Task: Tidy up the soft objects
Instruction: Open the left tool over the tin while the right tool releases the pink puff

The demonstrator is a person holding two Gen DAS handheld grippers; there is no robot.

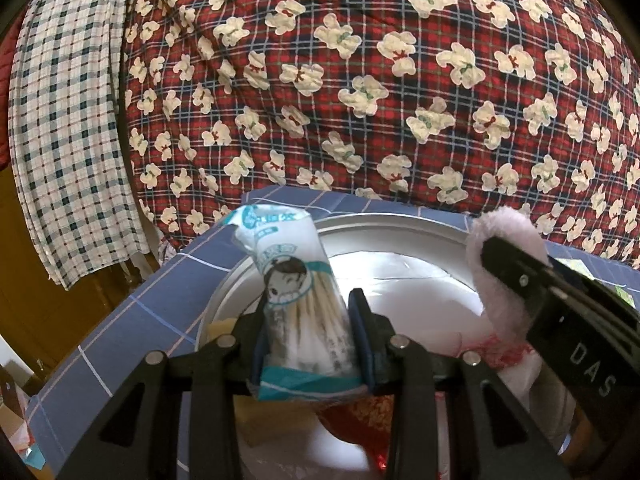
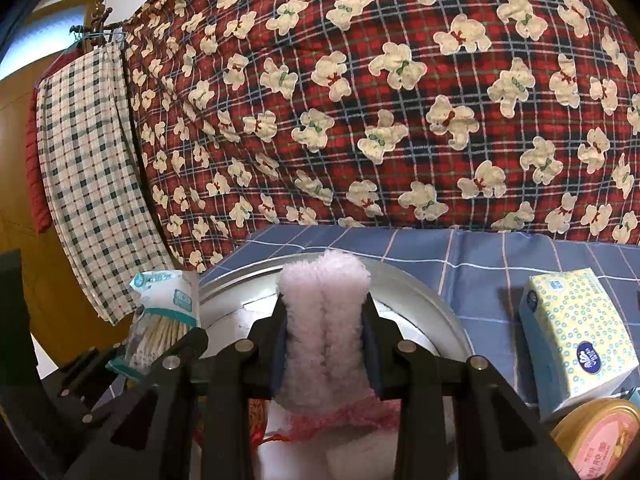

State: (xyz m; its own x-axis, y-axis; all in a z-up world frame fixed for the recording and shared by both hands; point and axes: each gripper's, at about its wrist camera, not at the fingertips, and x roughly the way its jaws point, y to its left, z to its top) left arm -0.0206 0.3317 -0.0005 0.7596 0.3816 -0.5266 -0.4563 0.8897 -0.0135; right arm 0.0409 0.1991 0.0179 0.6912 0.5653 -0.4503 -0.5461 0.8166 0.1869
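Only the right wrist view shows the tissue pack (image 2: 576, 332) (yellow-patterned).

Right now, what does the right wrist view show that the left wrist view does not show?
Only the right wrist view shows the yellow tissue pack and the round lidded tin on the blue cloth. Only the left wrist view shows the packet's printed face. Both show the left gripper shut on the cotton swab packet, the right gripper shut on the pink plush toy, the metal basin and the bear-print quilt.
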